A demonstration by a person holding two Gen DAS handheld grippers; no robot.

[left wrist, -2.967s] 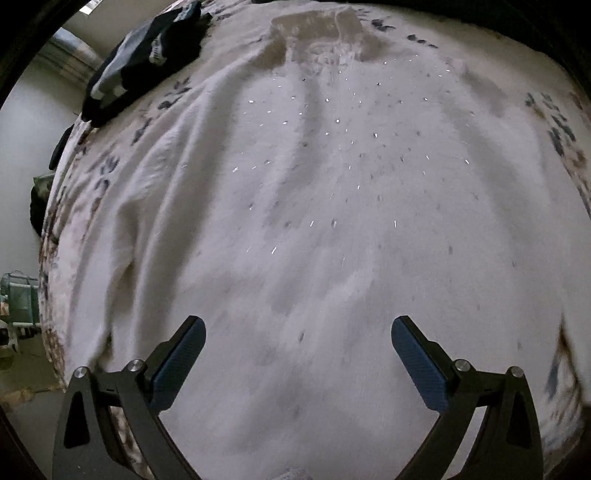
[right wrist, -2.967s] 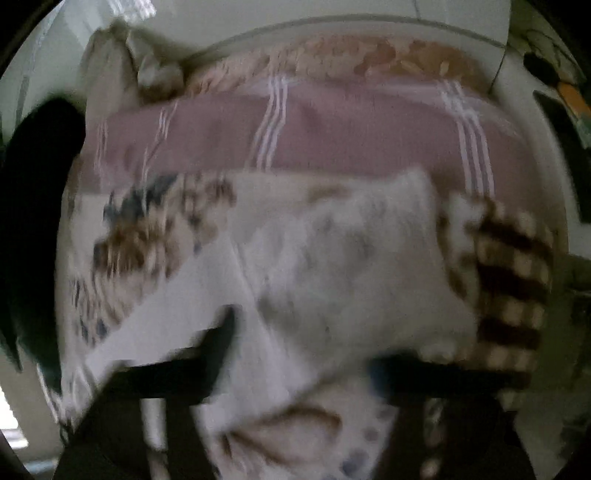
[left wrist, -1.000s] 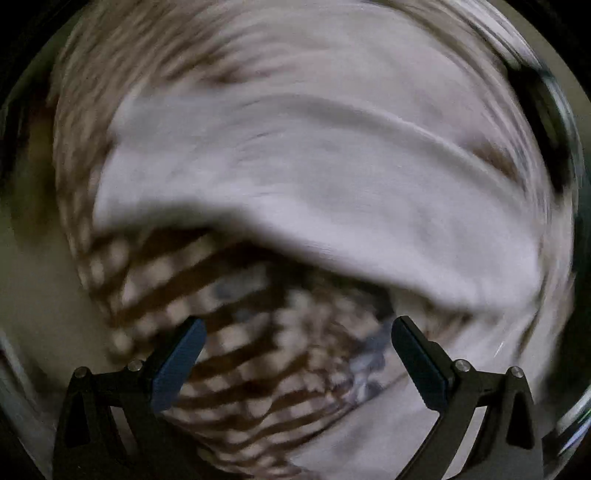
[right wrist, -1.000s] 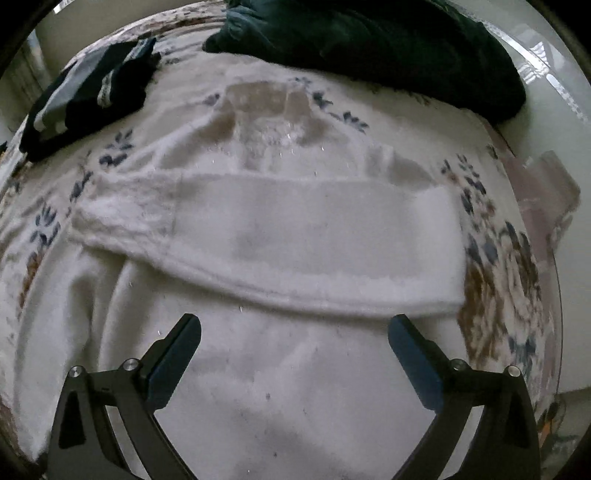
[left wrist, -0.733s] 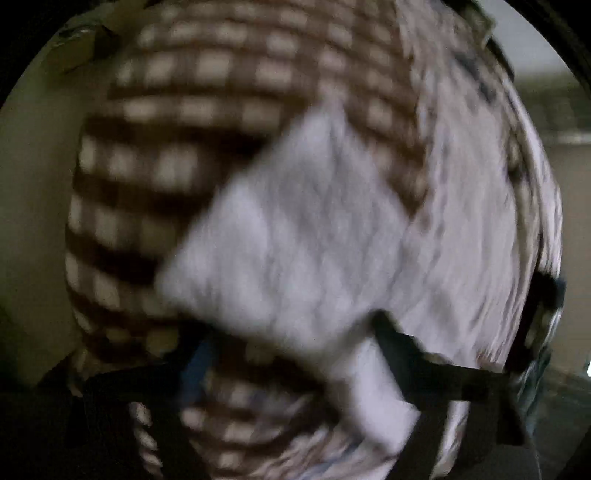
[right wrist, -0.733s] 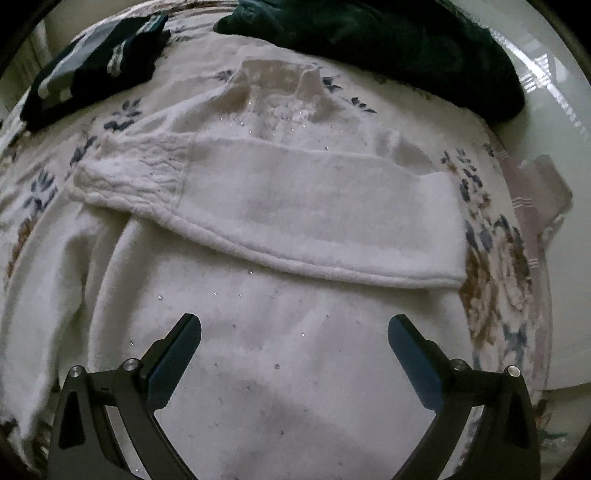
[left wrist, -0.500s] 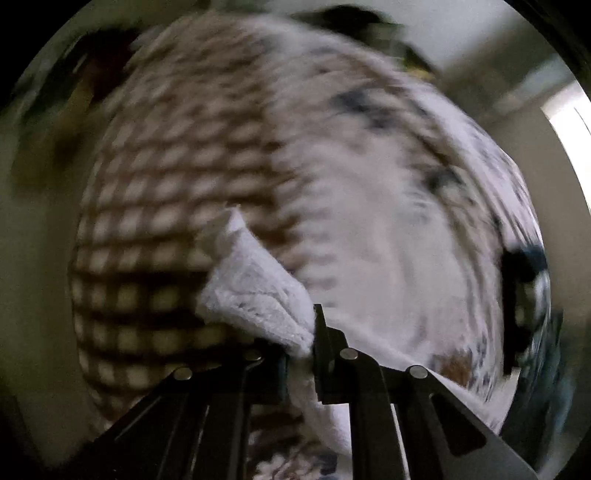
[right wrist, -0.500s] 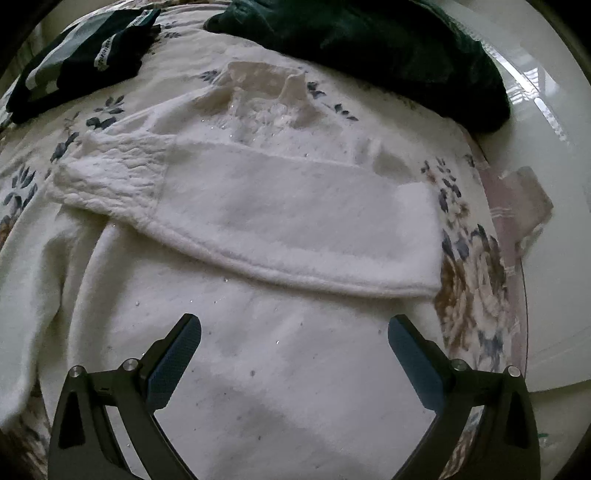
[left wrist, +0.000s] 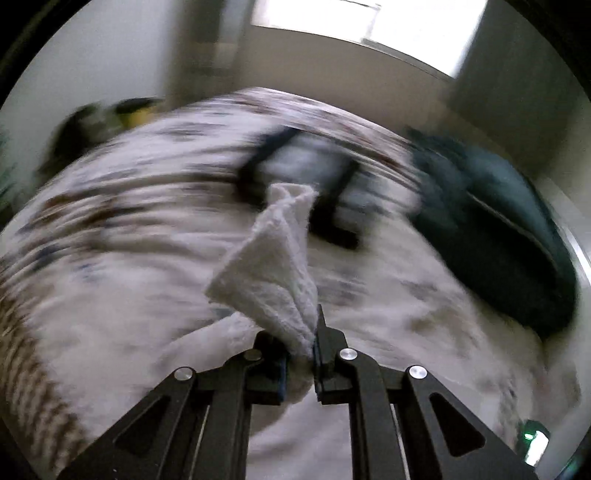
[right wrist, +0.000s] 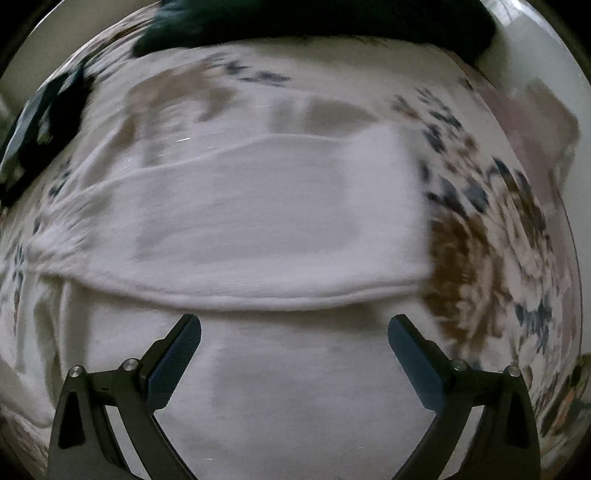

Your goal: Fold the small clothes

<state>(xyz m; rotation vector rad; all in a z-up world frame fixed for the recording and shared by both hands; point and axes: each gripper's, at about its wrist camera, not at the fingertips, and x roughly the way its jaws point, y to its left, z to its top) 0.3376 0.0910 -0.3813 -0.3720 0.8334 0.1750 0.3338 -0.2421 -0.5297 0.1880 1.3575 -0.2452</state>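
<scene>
A white fluffy sweater (right wrist: 295,387) lies flat on a flowered bedspread (right wrist: 480,236). One sleeve (right wrist: 251,221) is folded across its chest, cuff to the left. My right gripper (right wrist: 293,354) hovers open just above the sweater's body, below that sleeve, with nothing between its fingers. In the left wrist view my left gripper (left wrist: 300,349) is shut on the cuff of the other white sleeve (left wrist: 273,273), which stands up from the jaws, lifted off the bed. The view behind it is blurred.
A dark green bundle (left wrist: 491,229) lies at the far right of the bed; it also shows at the top of the right wrist view (right wrist: 332,18). A dark striped garment (right wrist: 40,118) lies at far left. A pink striped cloth (right wrist: 532,122) hangs off the right edge.
My left gripper closed on the sleeve cuff at the checked edge of the bed and swung up and over the bed with it. My right gripper shifted nearer to the folded sleeve, still open.
</scene>
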